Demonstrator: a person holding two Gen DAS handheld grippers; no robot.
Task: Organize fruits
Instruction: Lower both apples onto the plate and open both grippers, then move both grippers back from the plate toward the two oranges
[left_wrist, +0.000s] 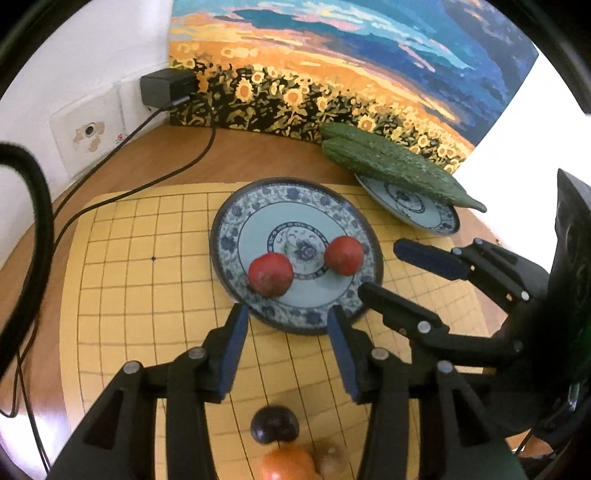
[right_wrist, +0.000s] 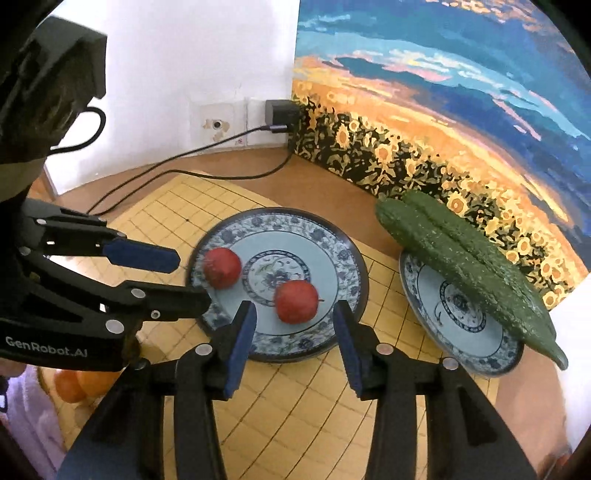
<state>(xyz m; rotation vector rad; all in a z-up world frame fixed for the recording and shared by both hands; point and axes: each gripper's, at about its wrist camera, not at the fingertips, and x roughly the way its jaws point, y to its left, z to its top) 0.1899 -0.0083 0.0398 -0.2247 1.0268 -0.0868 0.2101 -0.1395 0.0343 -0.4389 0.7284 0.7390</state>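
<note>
Two red fruits, the left red fruit (left_wrist: 270, 274) and the right red fruit (left_wrist: 344, 255), lie on the near plate (left_wrist: 236, 218), a blue-and-white patterned one that stands in the middle of the yellow grid board (left_wrist: 122, 295). They are apart from each other, one on each side of the plate's centre. This part of the sorting looks done. The far plate (right_wrist: 421, 295), of the same pattern, sits at the board's far right corner and carries two long green bumpy gourds (right_wrist: 469, 258) that lie side by side and stick out over its rim.

Some fruits are still loose, so I judge the task as partly finished. A dark plum-like fruit (left_wrist: 274, 424), an orange fruit (left_wrist: 288, 463) and a small brownish thing (left_wrist: 332, 459), too blurred to name, lie at the near edge of the board, not on any plate.

The left gripper (left_wrist: 288, 347) hangs over the near rim of the near plate with its jaws parted and nothing between them. The right gripper (right_wrist: 295, 345) is the same: jaws apart, empty, just before the right red fruit without touching it.

The board rests on a wooden counter (left_wrist: 251, 151). At the back edge a sunflower painting (left_wrist: 332, 66) leans on the white wall (left_wrist: 92, 44), and a black charger (left_wrist: 166, 86) with its cable (left_wrist: 147, 181) is plugged in at the far left corner.
</note>
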